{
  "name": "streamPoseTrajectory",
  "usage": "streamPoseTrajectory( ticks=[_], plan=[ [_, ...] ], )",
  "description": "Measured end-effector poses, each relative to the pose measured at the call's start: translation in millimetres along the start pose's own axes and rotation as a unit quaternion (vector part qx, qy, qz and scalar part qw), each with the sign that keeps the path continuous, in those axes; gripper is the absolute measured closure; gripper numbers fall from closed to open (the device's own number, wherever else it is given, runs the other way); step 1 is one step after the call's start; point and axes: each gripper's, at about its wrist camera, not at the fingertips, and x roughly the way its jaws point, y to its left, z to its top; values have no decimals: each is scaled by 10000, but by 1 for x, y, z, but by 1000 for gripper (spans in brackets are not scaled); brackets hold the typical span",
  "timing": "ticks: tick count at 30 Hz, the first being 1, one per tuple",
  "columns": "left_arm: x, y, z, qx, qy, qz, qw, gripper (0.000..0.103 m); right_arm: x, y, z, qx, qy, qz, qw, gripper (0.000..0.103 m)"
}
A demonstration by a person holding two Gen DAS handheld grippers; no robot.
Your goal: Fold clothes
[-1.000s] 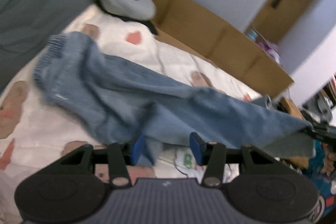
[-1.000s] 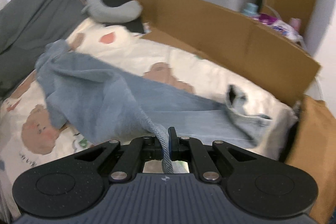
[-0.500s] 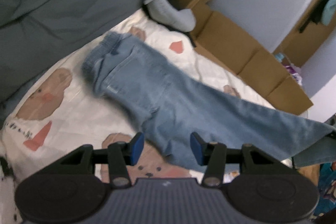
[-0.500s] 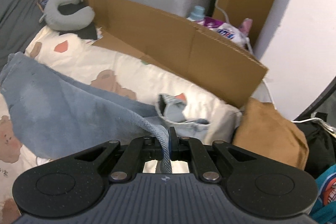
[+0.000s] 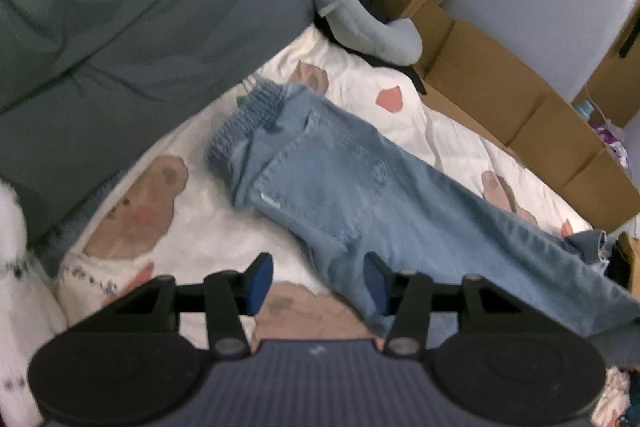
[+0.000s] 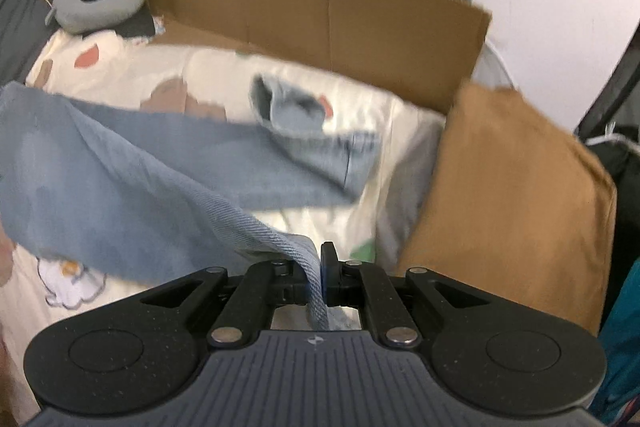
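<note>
Right gripper (image 6: 318,277) is clamping 1 hem of the light-blue jeans (image 5: 360,195) spread along the bear-print sheet (image 5: 192,227), so we are keeping that leg taut while the left gripper (image 5: 316,281) is opening, holding nothing.

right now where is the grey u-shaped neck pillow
The grey u-shaped neck pillow lies at the far end of the bed, top centre in the left wrist view, between the dark grey duvet and the brown cardboard boxes.

Left claw (image 5: 318,281) opening, right claw (image 6: 318,273) clamped
</note>
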Motion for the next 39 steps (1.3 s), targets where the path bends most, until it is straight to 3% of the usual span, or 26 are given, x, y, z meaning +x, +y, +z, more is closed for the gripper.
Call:
streamPoseTrajectory(
  ticks=[11, 19, 26, 30, 39],
  plan=[
    [75, -6, 68, -378, -210, -131, 9990, 46, 21, 1, -25, 54, 290, -352, 9989, 100],
    [126, -23, 112, -635, -391, -67, 9972, 46, 38, 0, -65, 161, 793, -392, 9960, 100],
    [176, -35, 139, -976, -323, 122, 9946, 46, 47, 5, -89, 196, 973, -370, 9944, 100],
    [198, -42, 152, -907, -240, 380, 9949, 49, 51, 3, -92, 246, 1009, -354, 9940, 100],
    [231, -43, 169, -1390, 92, 776, 9872, 52, 55, 3, -91, 166, 1034, -343, 9939, 100]
  ],
)
